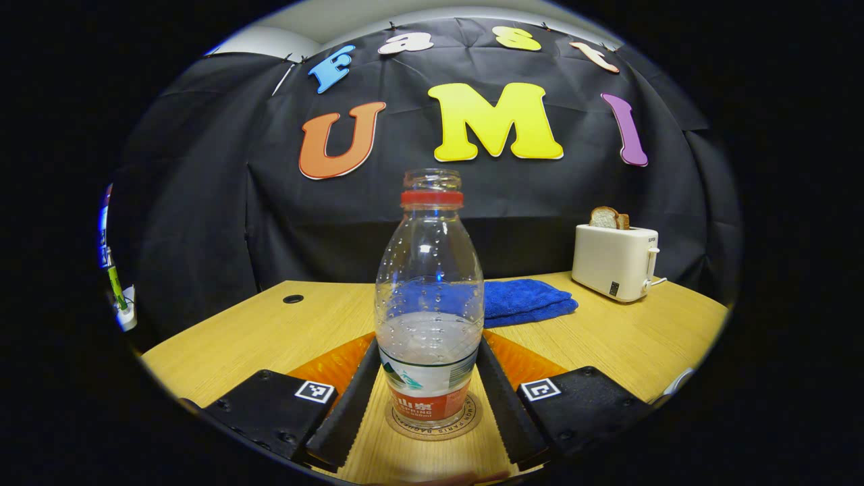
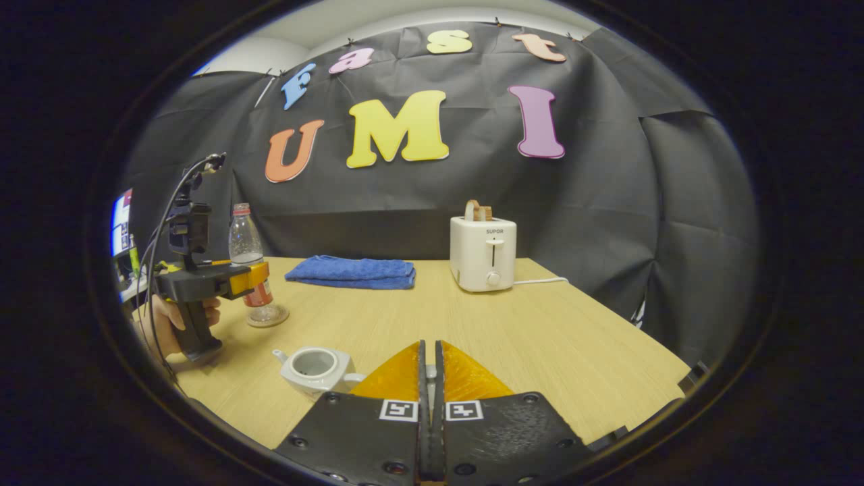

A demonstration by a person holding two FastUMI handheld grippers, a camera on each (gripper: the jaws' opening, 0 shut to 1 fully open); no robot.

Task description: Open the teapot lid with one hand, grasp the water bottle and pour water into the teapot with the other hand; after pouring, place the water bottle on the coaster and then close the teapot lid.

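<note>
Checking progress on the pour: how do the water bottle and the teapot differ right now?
The water bottle is tall, clear and stands on the coaster between the left gripper jaws; the teapot is low, white and sits bare on the table. Both are upright and uncovered.

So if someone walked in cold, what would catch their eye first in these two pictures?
Probably the water bottle, uncapped and partly full, standing on the coaster between the left gripper's fingers. Next, the white teapot sitting open with no lid on the table's near edge, just left of the right gripper. Farther back stand a toaster holding bread and a folded blue towel.
</note>
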